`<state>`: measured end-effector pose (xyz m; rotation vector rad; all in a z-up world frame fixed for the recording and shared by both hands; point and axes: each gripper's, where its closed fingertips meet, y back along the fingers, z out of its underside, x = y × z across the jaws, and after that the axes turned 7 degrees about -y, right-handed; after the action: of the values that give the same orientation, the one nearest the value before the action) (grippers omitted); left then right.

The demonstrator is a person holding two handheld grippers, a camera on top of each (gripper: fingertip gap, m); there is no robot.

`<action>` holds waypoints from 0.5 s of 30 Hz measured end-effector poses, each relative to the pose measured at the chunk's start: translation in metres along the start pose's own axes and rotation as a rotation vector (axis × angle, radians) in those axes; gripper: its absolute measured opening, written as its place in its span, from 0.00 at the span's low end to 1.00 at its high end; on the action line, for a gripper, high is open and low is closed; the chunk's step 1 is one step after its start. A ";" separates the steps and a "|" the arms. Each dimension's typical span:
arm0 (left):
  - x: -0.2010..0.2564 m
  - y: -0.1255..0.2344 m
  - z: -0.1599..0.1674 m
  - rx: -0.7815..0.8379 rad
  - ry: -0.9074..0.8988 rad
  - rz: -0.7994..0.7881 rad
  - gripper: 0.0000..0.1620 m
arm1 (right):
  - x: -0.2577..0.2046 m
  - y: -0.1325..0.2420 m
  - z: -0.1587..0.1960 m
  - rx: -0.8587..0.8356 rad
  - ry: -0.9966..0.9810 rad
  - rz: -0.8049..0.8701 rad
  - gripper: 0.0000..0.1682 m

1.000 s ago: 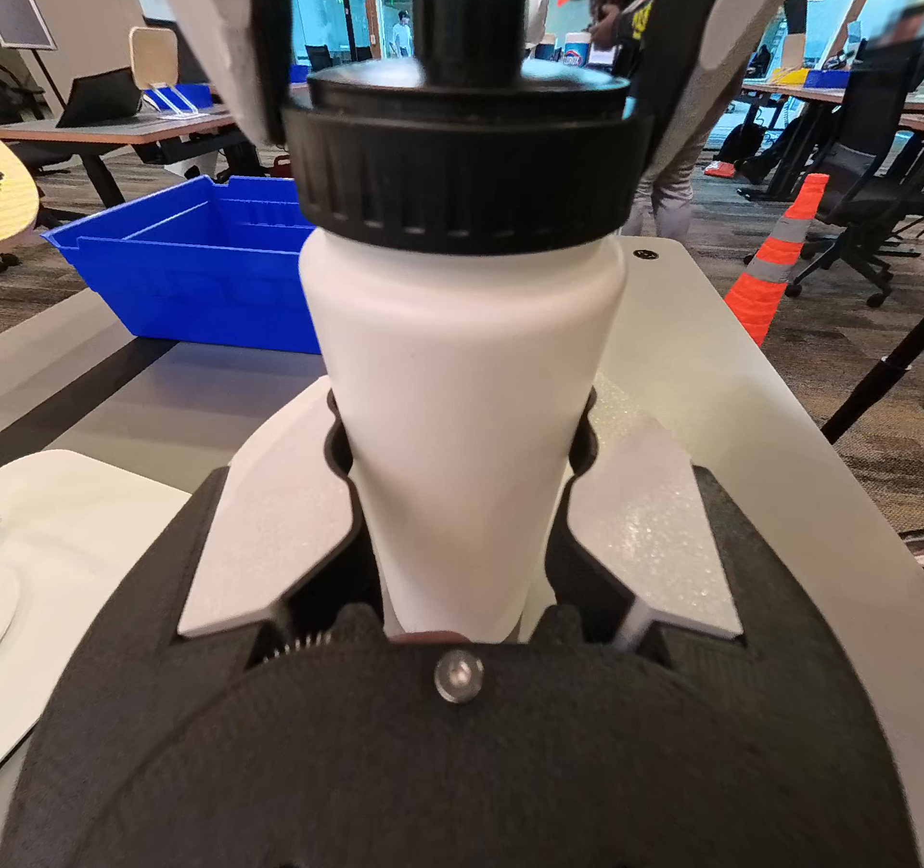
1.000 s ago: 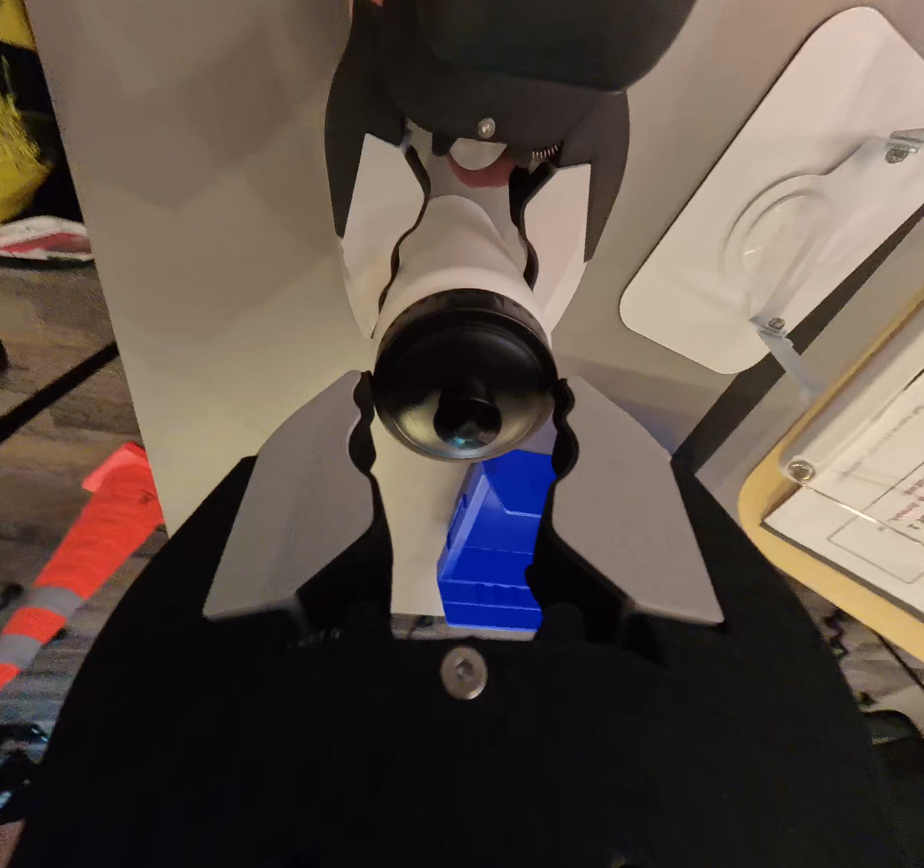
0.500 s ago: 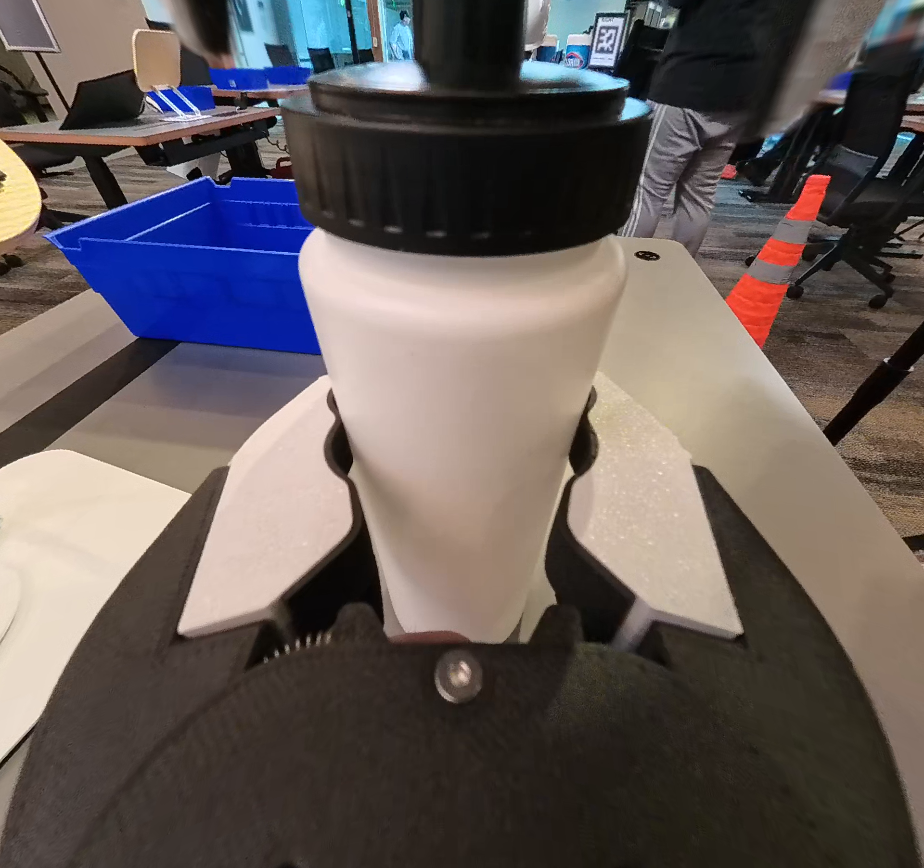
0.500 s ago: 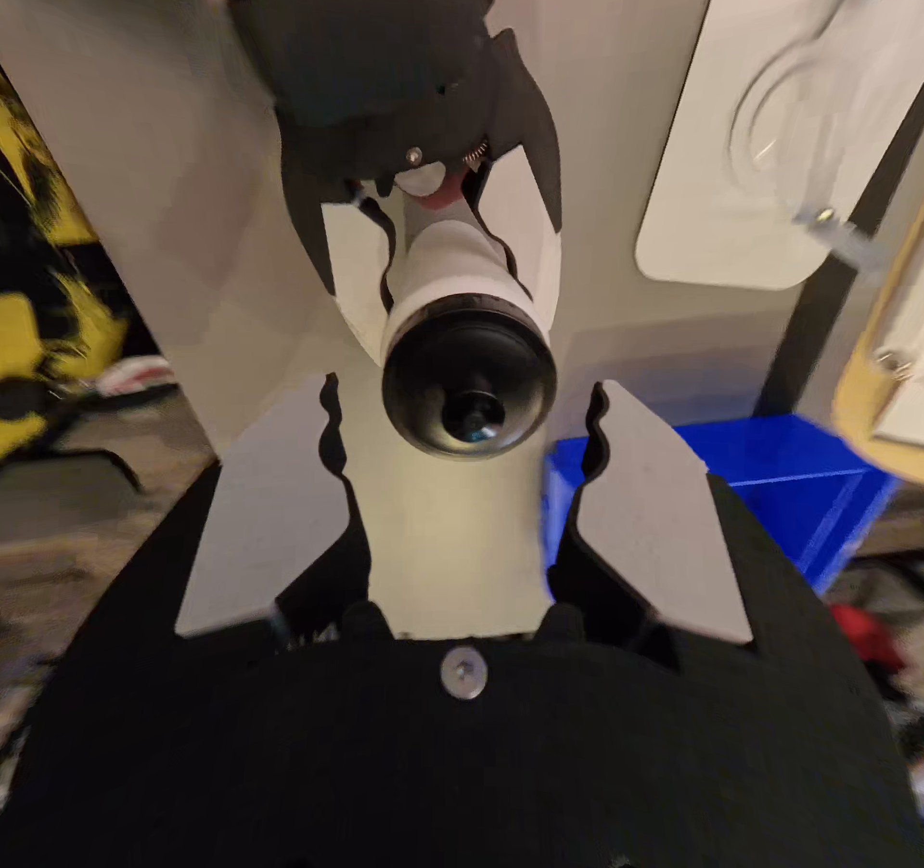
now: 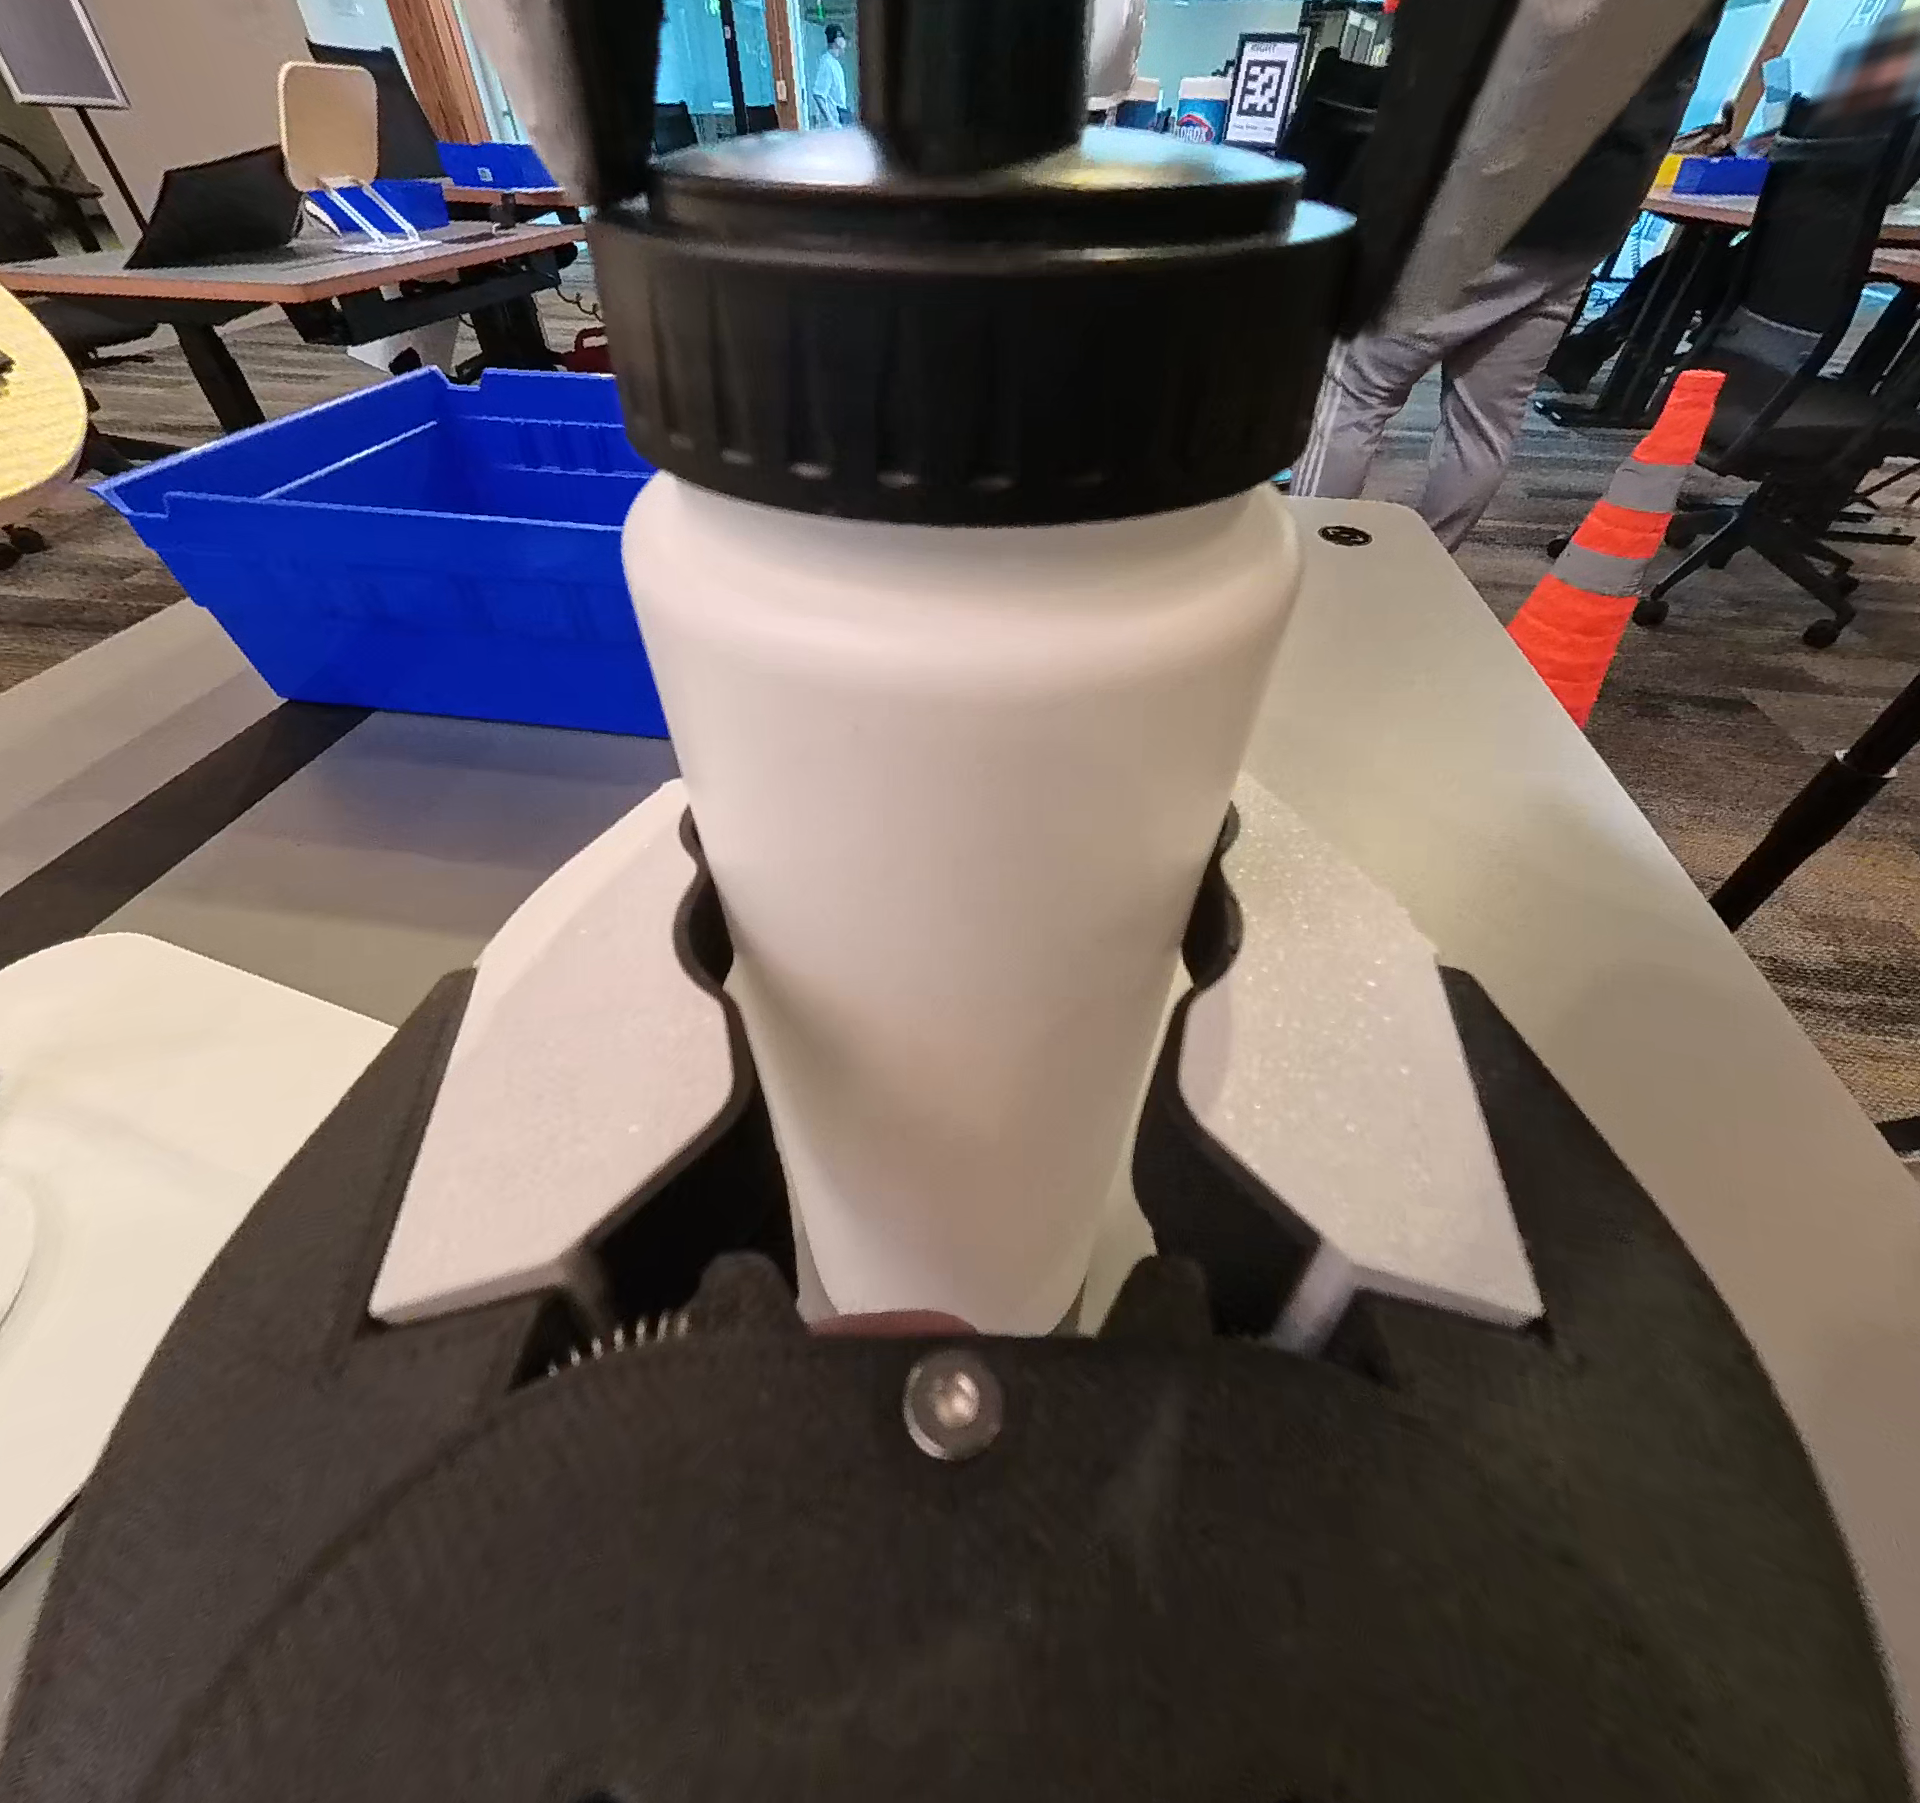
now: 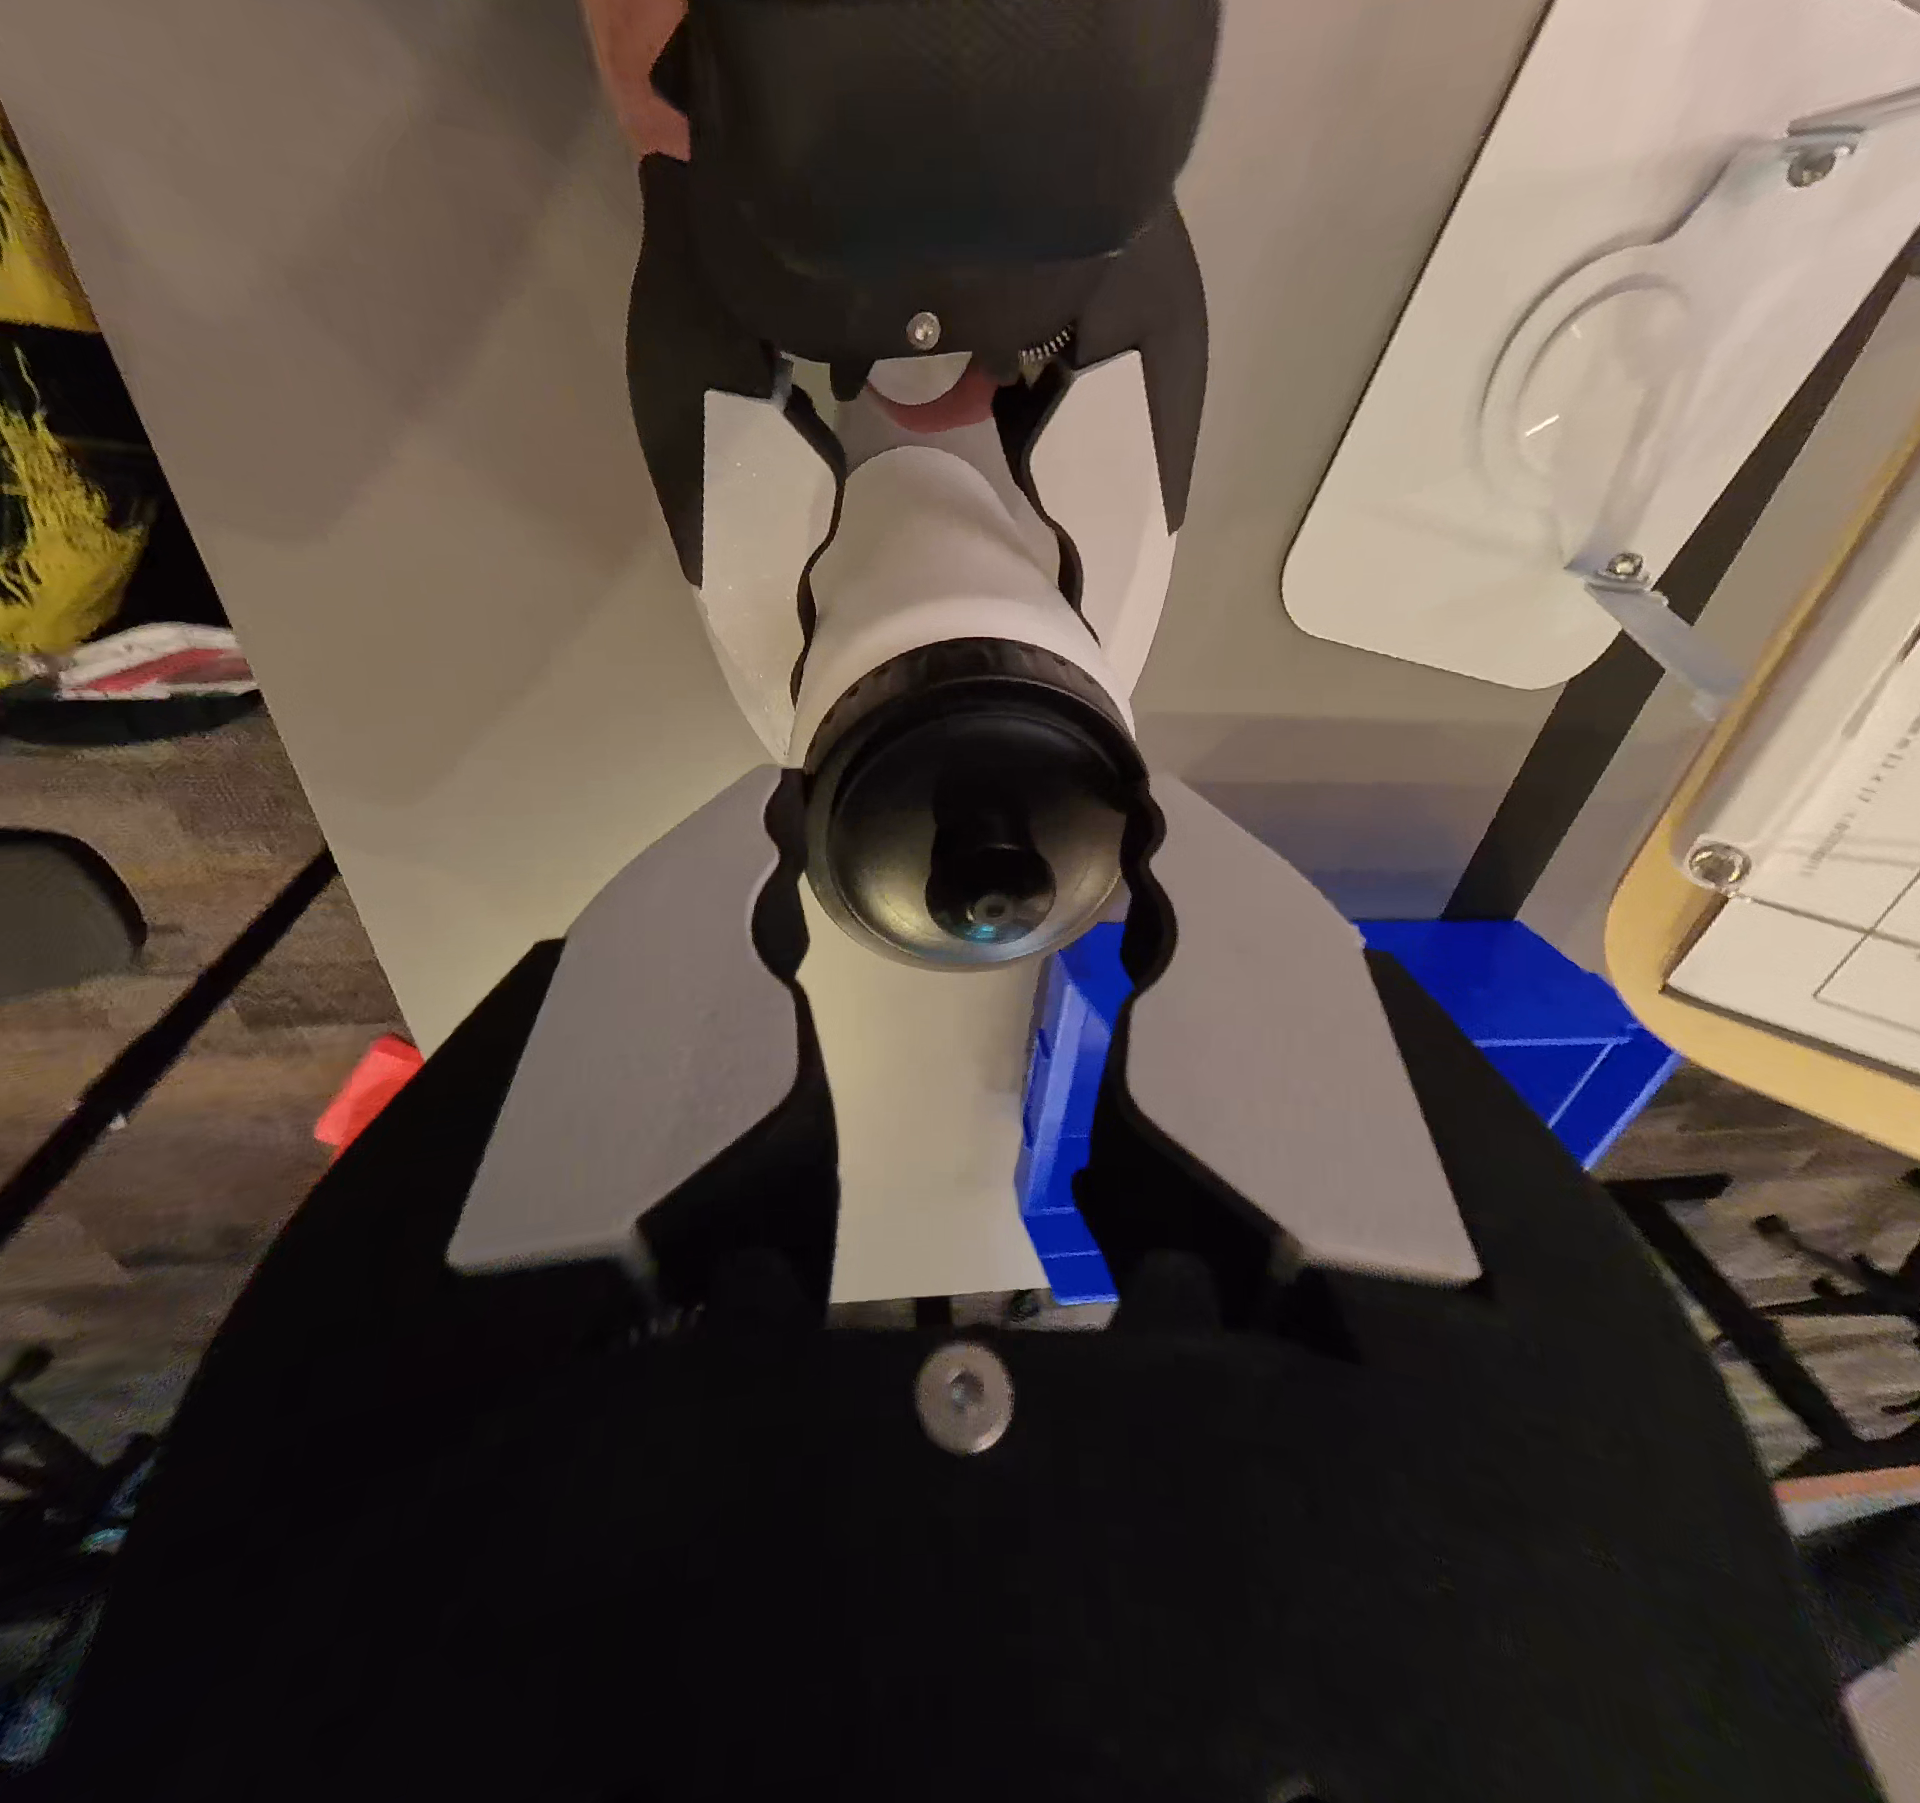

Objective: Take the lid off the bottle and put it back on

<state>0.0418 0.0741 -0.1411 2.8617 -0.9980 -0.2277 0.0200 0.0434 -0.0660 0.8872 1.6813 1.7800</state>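
A white bottle with a black ribbed lid and spout stands upright in my left gripper, which is shut on its lower body. In the right wrist view I look straight down on the lid. My right gripper comes from above, with a jaw pressed on either side of the lid's rim. Its fingers show beside the lid in the left wrist view. The left gripper and the bottle body show beyond the lid. The lid sits on the bottle.
A blue bin stands on the grey table behind the bottle, also in the right wrist view. A white tray lies at left. An orange cone, office chairs and a person's legs are beyond the table.
The right gripper held the lid, then opened wide and turned about its axis. Now it has turned back and shut on the lid again. The left gripper and bottle have stayed still.
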 end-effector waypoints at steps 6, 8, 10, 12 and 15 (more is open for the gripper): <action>0.000 0.000 0.000 0.000 -0.002 0.001 0.54 | -0.002 -0.003 0.001 -0.019 0.009 -0.014 0.53; 0.000 0.001 0.000 0.000 -0.002 0.001 0.54 | 0.001 -0.006 0.009 -0.068 0.052 0.004 0.55; 0.000 0.000 0.000 0.001 -0.002 0.002 0.54 | 0.002 -0.006 0.008 -0.053 0.097 -0.008 0.52; 0.000 0.000 0.000 0.001 0.000 0.003 0.54 | 0.002 -0.007 0.007 -0.036 0.116 -0.026 0.41; 0.000 0.000 0.000 0.000 0.000 0.002 0.54 | 0.002 -0.007 0.008 -0.050 0.027 -0.052 0.41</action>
<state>0.0421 0.0740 -0.1411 2.8612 -1.0009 -0.2275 0.0242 0.0511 -0.0727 0.7939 1.6541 1.7988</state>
